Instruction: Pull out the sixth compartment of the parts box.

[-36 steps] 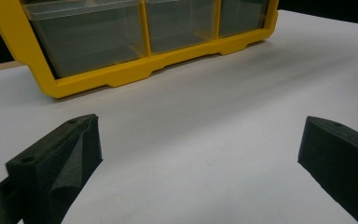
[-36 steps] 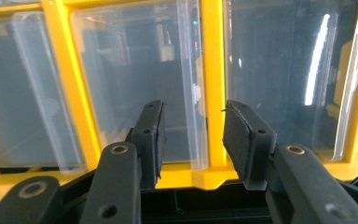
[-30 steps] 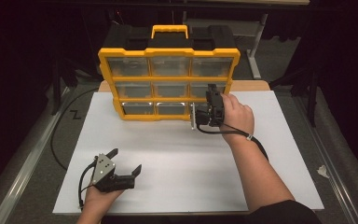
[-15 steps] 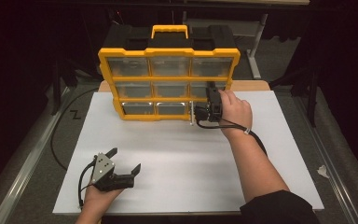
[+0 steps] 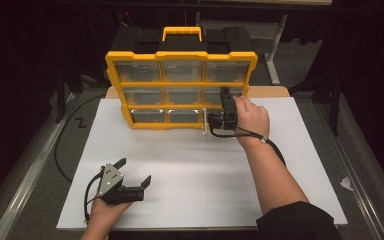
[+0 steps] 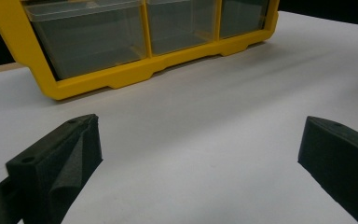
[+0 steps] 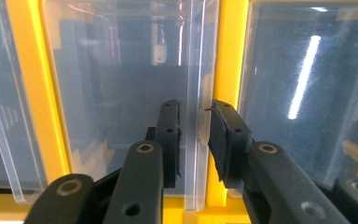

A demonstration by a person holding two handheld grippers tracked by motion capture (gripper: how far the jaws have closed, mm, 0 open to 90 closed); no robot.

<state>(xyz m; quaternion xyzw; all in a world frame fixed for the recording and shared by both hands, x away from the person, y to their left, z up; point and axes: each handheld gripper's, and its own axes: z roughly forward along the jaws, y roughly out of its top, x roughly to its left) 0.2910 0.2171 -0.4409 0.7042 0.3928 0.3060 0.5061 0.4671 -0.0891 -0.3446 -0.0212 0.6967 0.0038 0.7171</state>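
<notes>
organizer (image 5: 180,90) blocks table's (image 5: 195,170) far edge

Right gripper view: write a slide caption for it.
Hand-held gripper closing on the clear edge of a drawer in the yellow organiser.

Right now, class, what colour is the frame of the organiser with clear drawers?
Yellow. The organiser frame shows best in the high view, holding clear drawers.

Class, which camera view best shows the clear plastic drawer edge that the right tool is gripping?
The right gripper view: the clear plastic drawer edge stands close up between the right tool and its nearly shut jaws. The high view gives only the yellow organiser with hand and tool covering that spot. The left gripper view shows other drawers.
</notes>
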